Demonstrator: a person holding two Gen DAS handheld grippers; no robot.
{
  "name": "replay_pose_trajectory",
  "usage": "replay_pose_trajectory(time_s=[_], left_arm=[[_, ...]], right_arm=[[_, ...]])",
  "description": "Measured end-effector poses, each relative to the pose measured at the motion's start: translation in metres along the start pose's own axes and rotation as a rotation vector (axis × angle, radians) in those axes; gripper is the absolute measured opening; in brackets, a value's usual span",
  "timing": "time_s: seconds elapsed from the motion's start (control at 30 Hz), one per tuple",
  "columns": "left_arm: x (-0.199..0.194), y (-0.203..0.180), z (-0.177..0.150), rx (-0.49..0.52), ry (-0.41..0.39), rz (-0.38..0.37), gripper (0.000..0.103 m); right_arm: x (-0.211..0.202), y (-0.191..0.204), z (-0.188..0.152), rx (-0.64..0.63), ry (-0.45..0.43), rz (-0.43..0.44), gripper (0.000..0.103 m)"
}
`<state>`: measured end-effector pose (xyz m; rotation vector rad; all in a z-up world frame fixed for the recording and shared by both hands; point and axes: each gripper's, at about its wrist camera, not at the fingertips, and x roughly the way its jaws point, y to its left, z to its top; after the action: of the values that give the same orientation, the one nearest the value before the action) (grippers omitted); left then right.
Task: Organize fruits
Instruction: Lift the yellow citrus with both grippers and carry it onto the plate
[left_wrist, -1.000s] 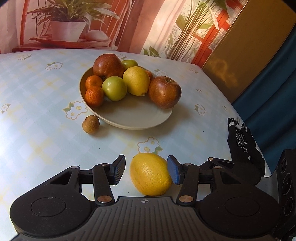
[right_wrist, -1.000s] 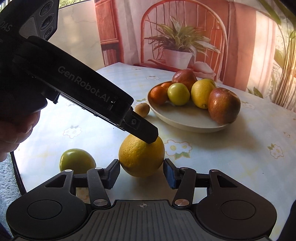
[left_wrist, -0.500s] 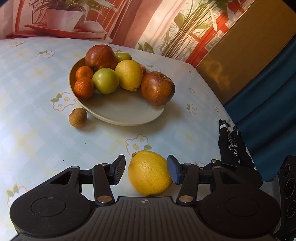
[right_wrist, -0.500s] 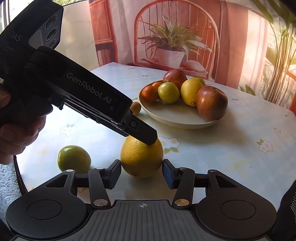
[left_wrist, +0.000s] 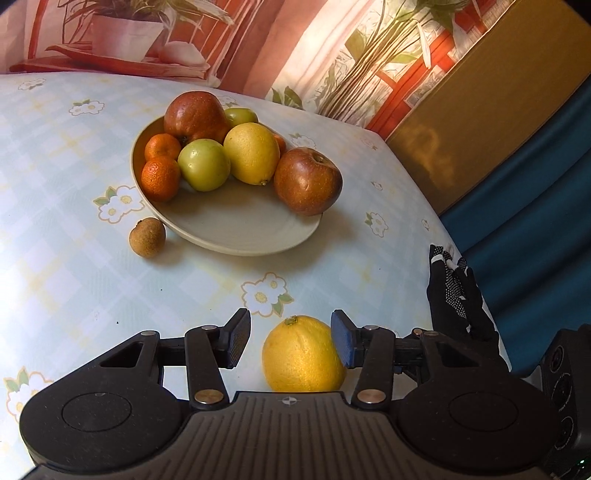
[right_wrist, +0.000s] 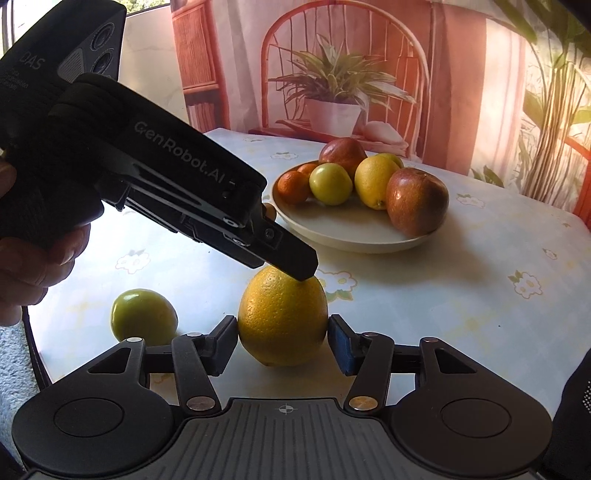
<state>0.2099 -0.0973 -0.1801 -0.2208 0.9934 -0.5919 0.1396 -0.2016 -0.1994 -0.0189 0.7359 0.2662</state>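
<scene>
Yellow lemon (right_wrist: 282, 317) sat on the table (left_wrist: 74, 266), short of the plate (left_wrist: 236, 229). My right tool (right_wrist: 282, 341) bracketed it, jaws just opening, not pressing. My left tool (left_wrist: 290, 341), just closing, touched one side only; neither gripped.

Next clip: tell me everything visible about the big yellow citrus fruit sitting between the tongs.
The yellow citrus fruit is large, oval, with dimpled, slightly glossy peel and a small stem nub. It sits on the flowered tablecloth, outside the plate. The right tongs flank it, pads close beside it; the left tongs reach it too, the blue pad against its side, the other apart.
</scene>
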Motion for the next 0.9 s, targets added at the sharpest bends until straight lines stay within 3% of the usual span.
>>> replay_pose_trajectory(time_s=[0.33, 0.6, 0.9], left_arm=[[0.008, -0.011, -0.007, 0.054, 0.034, -0.055, 0.049], [0.008, -0.016, -0.009, 0.092, 0.018, -0.04, 0.049], [-0.009, -0.017, 0.024, 0.115, -0.078, -0.019, 0.049]], right_arm=[[-0.002, -0.002, -0.007, 0.03, 0.019, 0.011, 0.05], [0.0, -0.007, -0.011, 0.075, -0.001, 0.035, 0.049], [0.006, -0.016, 0.03, 0.032, -0.047, 0.034, 0.049]])
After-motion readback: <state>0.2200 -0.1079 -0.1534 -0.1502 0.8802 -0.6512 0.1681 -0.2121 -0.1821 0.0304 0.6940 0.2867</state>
